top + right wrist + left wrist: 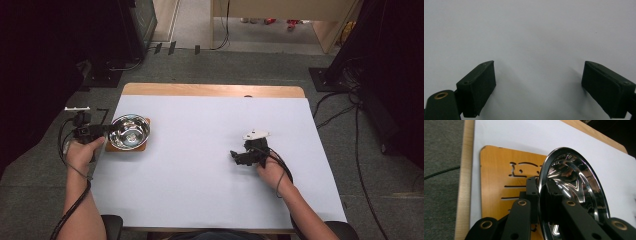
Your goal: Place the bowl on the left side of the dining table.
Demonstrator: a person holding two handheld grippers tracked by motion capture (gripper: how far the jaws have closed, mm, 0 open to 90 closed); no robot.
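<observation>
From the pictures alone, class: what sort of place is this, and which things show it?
Probably a lab or studio set up for recording: a white-topped table on grey carpet, loose cables trailing across the floor, and dark equipment stands around it.

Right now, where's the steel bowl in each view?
High view: bowl at left, on the wooden board, left gripper shut on its rim.
Left gripper view: bowl centre-right, rim between the jaws.
Right gripper view: not in it.
Shared landmark: the white table cover.
</observation>
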